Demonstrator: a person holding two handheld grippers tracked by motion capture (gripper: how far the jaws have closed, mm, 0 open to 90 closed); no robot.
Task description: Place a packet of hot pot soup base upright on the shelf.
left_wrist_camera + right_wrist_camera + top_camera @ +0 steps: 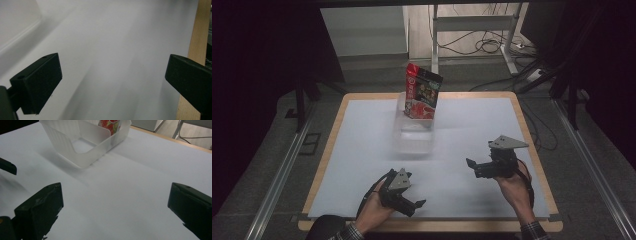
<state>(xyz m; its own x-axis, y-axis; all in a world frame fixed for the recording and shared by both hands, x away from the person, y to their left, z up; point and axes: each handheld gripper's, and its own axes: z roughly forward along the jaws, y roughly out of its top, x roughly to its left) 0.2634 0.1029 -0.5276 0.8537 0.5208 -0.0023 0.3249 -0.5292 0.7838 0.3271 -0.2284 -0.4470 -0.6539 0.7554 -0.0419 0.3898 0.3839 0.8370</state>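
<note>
The red, black and white printed snack pouch (422, 93) stands upright, leaning a little, in the far end of the clear plastic rectangular bin (413, 142), which sits on the white table sheet (362, 145) at about 12 o'clock from the person's hands. With the pouch already inside the bin and both tools away from it, the placing looks finished; nothing else lies on the sheet to be packed, so little or nothing seems left to do.

The left gripper (412, 205) rests low at about 7 o'clock from the bin, its jaws spread wide with nothing between them, as the left gripper view confirms. The right gripper (473, 168) sits at about 4 o'clock from the bin, jaws likewise spread and empty.

The pouch's lower part is blurred behind the bin's frosted wall, and in the right gripper view its top is cut off by the frame edge. The print on it is too small to read. The wooden table edge (198, 32) borders the sheet.
</note>
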